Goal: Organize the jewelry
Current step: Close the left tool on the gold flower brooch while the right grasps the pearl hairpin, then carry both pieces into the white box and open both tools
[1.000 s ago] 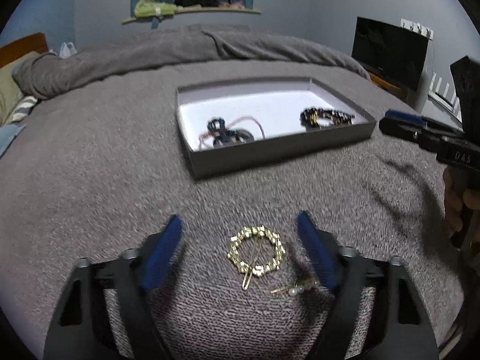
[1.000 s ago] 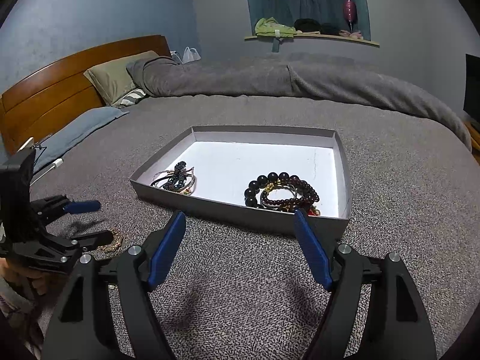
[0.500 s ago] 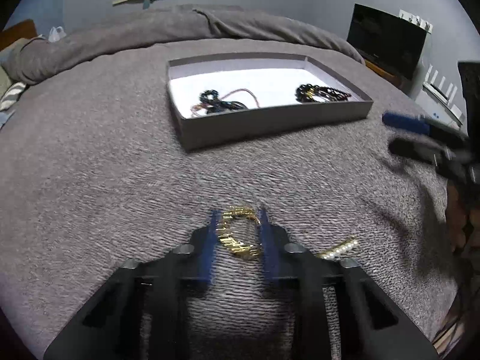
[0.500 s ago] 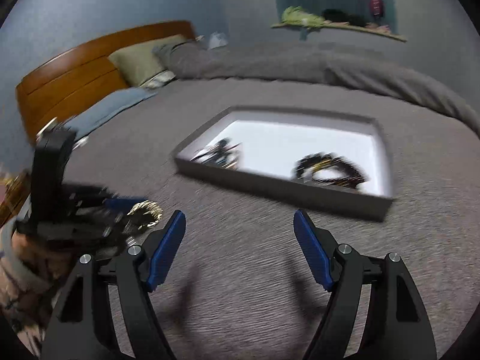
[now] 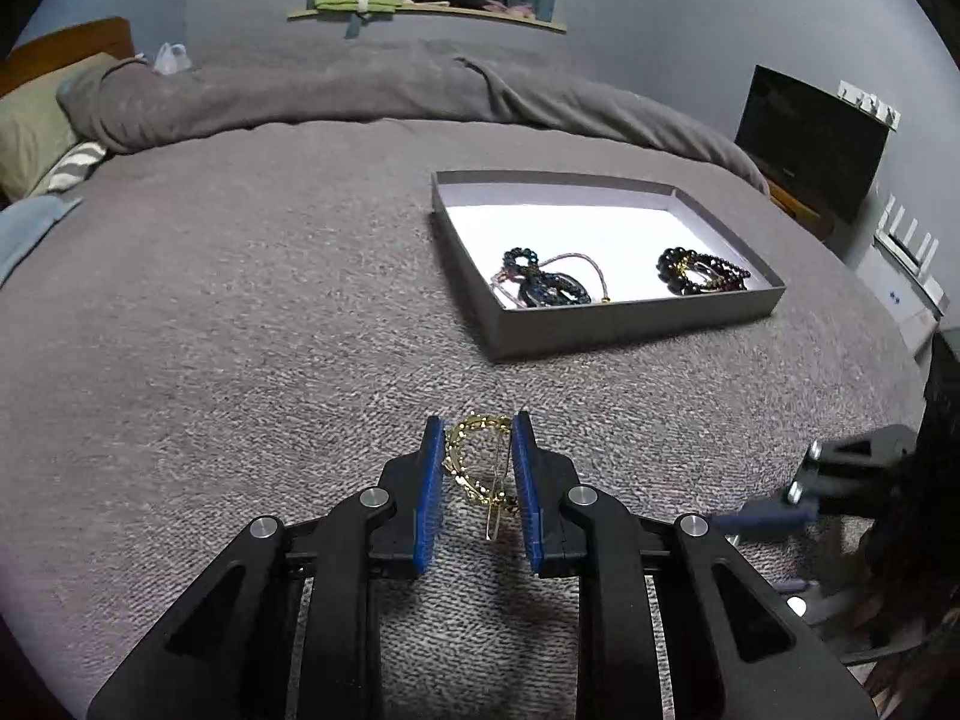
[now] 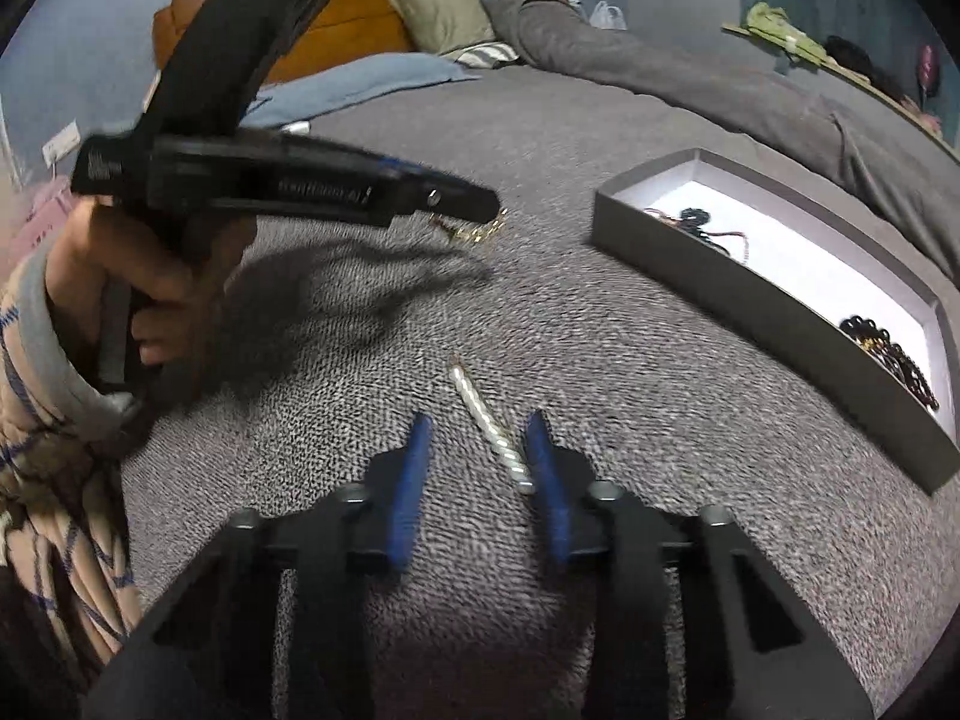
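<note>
My left gripper (image 5: 477, 426) is shut on a gold wreath brooch (image 5: 474, 468), whose pin hangs down between the blue pads. The right wrist view shows the same gripper (image 6: 489, 204) with the brooch (image 6: 480, 232) dangling a little above the grey blanket. A pearl hair clip (image 6: 474, 399) lies on the blanket between the fingers of my right gripper (image 6: 478, 420). Its jaws are closing, with a gap still on the left side of the clip. The grey tray (image 5: 600, 324) holds dark blue beads (image 5: 543, 285) and dark red bracelets (image 5: 696, 270).
The tray (image 6: 720, 294) sits to the right of the pearl clip. A hand in a striped sleeve (image 6: 66, 324) holds the left gripper. Pillows (image 6: 444, 6) and a wooden headboard lie beyond. A folded duvet (image 5: 360, 90) runs along the far side of the bed.
My left gripper has shut on the gold brooch and taken it off the blanket. My right gripper swung left and down over the pearl clip, and its jaws have narrowed.
</note>
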Demonstrator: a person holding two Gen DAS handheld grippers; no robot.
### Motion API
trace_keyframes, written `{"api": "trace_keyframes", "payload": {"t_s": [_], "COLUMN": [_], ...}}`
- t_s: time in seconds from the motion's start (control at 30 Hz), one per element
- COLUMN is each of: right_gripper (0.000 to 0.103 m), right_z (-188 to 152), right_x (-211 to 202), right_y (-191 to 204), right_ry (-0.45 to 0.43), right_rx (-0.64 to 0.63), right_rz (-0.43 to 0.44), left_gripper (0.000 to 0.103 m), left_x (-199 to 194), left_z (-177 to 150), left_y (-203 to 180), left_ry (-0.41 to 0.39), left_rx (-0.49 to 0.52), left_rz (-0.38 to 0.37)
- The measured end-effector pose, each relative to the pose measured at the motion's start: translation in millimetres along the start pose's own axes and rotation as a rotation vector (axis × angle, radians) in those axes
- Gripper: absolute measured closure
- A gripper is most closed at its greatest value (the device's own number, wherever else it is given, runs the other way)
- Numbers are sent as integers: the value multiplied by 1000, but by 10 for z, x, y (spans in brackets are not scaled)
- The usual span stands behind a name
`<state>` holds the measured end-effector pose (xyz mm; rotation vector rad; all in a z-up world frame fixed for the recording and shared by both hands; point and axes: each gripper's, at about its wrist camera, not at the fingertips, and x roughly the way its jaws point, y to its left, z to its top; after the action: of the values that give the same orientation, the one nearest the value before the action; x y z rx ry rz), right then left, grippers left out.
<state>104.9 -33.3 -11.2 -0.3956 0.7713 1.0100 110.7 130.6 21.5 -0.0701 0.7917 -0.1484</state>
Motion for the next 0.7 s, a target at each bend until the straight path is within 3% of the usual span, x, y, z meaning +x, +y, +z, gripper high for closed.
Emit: {"api": "trace_keyframes", "payload": {"t_s": [0.03, 0.13, 0.3, 0.5, 0.7], "right_gripper": [91, 95, 96, 96, 96], "right_z": [-1, -10, 20, 136, 159], "right_x": [19, 0, -135, -461, -670], "right_y": [16, 17, -131, -627, -1262], "right_ry": [3, -15, -69, -194, -280], "right_rx": [-6, -13, 28, 158, 317], "right_rz": [-2, 4, -23, -113, -234], "left_gripper": [79, 79, 79, 79, 79], "left_x": [-6, -16, -37, -5, 124], "left_z": [2, 30, 79, 223, 442], "left_y": [1, -16, -47, -123, -302], "left_ry": [-1, -11, -26, -58, -139], "left_rx": [1, 1, 1, -11, 8], "left_rz": [1, 1, -8, -21, -12]}}
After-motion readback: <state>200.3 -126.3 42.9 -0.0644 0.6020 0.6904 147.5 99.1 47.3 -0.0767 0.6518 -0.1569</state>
